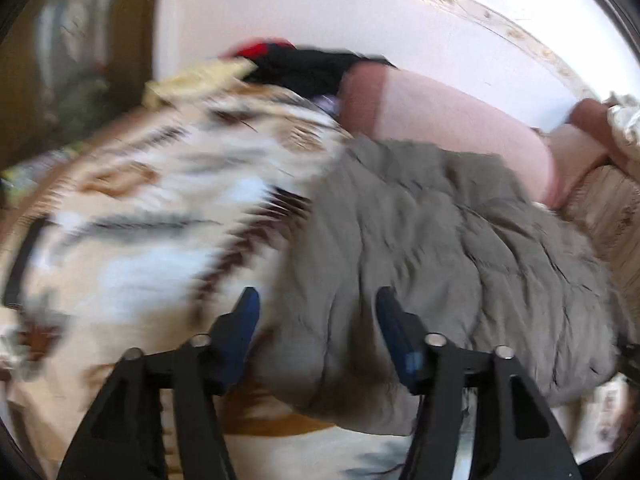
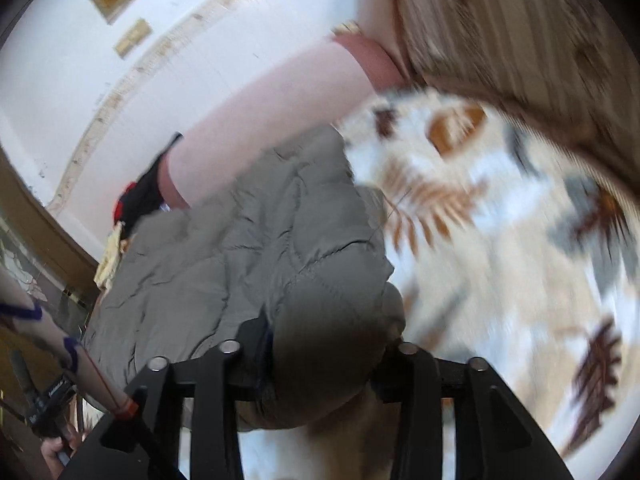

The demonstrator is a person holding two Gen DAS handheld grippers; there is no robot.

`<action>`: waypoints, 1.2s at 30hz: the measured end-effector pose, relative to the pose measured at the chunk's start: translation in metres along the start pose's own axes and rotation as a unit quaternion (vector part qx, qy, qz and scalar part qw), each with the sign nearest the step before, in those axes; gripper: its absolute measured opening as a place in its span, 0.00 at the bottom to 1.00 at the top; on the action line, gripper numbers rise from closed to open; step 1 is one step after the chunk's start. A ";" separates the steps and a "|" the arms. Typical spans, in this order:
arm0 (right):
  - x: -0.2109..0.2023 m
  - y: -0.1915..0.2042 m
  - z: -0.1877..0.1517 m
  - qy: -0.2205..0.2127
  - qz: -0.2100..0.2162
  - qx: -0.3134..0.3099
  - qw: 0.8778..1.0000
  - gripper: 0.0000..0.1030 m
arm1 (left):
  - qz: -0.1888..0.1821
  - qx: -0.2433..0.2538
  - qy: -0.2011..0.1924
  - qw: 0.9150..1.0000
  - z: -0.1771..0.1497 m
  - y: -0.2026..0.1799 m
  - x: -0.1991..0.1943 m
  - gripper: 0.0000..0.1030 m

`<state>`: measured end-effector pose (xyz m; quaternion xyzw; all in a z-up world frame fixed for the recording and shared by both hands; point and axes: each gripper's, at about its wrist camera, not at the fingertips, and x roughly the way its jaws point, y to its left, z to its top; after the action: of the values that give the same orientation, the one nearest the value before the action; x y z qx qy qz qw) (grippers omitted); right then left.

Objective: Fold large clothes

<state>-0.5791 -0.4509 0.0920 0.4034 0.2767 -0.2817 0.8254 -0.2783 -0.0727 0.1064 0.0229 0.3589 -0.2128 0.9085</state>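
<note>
A grey quilted puffer jacket [image 1: 440, 232] lies folded in a bundle on a leaf-patterned bedspread [image 1: 132, 240]. My left gripper [image 1: 316, 312] is open just above the jacket's near edge, one blue fingertip [image 1: 246, 316] over the bedspread and the other over the grey cloth. In the right wrist view the jacket [image 2: 248, 248] fills the middle. My right gripper [image 2: 328, 344] is open with a puffed fold of the jacket bulging between its fingers. Both views are blurred by motion.
A long pink bolster [image 1: 452, 128] lies behind the jacket against a white wall [image 1: 360, 20]. Black and red clothes [image 1: 304, 64] are piled at its far end. A striped beige cushion [image 2: 520, 52] sits at the right. The left hand [image 2: 56, 448] shows at lower left.
</note>
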 end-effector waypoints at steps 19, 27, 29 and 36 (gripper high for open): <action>0.048 0.133 -0.027 -0.028 -0.063 -0.235 0.970 0.60 | -0.030 0.172 0.018 0.984 -0.015 -0.152 0.038 0.78; 0.078 0.124 -0.043 -0.009 -0.096 -0.275 0.956 0.64 | -0.008 0.189 0.003 0.982 -0.030 -0.156 0.064 0.83; 0.078 0.125 -0.044 -0.011 -0.098 -0.276 0.956 0.64 | -0.006 0.191 -0.001 0.982 -0.030 -0.158 0.063 0.83; 0.037 0.123 -0.047 -0.054 -0.077 -0.242 0.966 0.64 | -0.007 0.188 -0.004 0.982 -0.034 -0.155 0.057 0.83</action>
<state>-0.4800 -0.3581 0.1053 0.1530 0.3223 -0.2903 0.8880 -0.3255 -0.2282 0.0602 0.1901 0.3094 -0.2831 0.8877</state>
